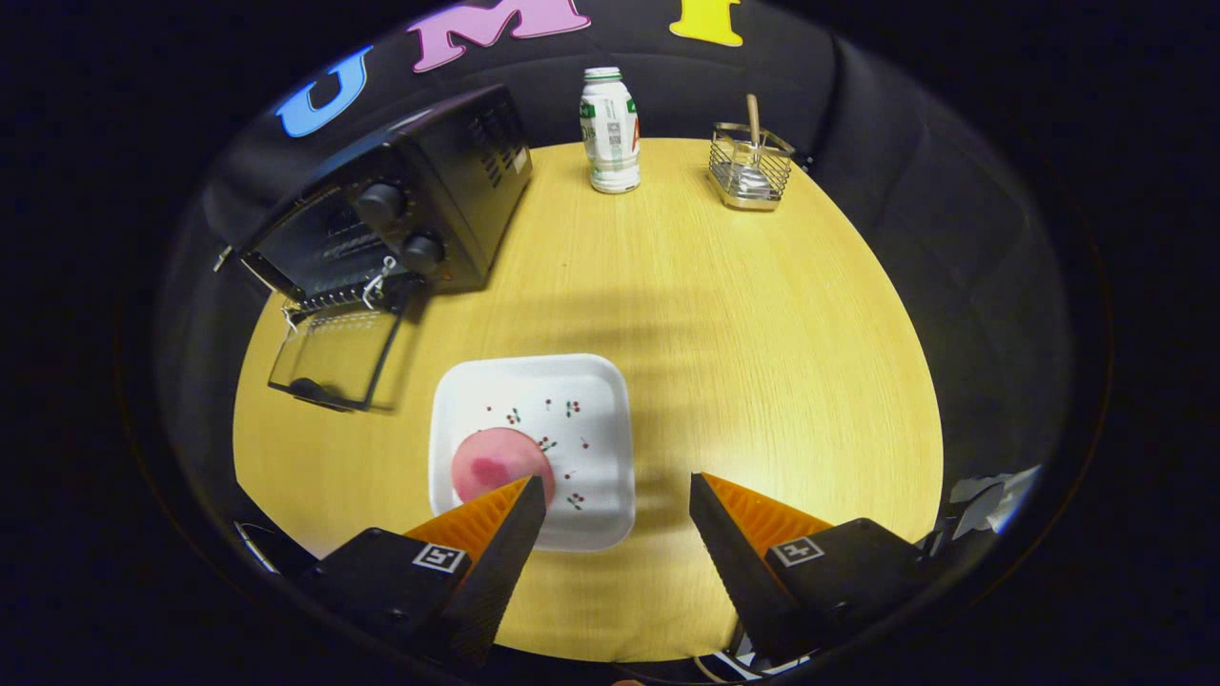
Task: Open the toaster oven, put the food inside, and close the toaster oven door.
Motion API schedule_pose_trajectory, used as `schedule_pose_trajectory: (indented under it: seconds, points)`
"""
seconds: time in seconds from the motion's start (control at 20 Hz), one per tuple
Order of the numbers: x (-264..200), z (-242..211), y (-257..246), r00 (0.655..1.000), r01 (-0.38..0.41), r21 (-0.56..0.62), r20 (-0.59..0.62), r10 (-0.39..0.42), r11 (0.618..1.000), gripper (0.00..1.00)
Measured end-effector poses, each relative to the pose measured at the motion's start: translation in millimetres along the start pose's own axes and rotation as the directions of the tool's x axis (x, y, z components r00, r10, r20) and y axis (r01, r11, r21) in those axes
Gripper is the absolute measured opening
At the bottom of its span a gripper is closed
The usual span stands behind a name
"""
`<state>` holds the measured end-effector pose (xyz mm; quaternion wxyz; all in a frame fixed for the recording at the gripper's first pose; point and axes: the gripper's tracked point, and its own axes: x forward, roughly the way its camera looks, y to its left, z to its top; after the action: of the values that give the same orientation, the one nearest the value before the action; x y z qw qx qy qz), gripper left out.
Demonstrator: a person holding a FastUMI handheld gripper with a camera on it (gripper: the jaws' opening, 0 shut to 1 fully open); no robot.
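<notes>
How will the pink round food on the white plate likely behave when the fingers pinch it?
The pink food looks flat, so probably light and unlikely to roll. Its smooth top may be slippery. The open gripper hovers over the plate, which might slide.

- Your gripper (618, 495) hangs above the table (762, 333), its fingers spread wide with nothing between them.
- The plate (572, 400) lies on the table just ahead of your left finger, whose tip overlaps its near edge.
- The food (496, 462) sits on the plate's near left part, right at that fingertip.
- The toaster oven (419, 200) stands beyond the plate to the left, its door (334, 353) dropped open towards you onto the table.
- The bottle (610, 129) stands upright at the far edge, right of the oven.
- The wire basket (750, 167) stands right of the bottle, apart from it, a stick upright in it.
</notes>
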<state>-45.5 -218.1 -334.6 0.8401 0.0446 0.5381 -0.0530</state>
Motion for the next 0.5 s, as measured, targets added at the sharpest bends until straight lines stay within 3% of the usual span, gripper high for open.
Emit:
schedule_pose_trajectory:
  seconds: [0.4,0.5]
  points:
    - [38,-17,-16,0.992,0.002,0.010,-0.124,-0.001,1.000,0.99]
    - [39,-13,-18,0.992,0.005,0.022,-0.126,-0.002,1.000,0.89]
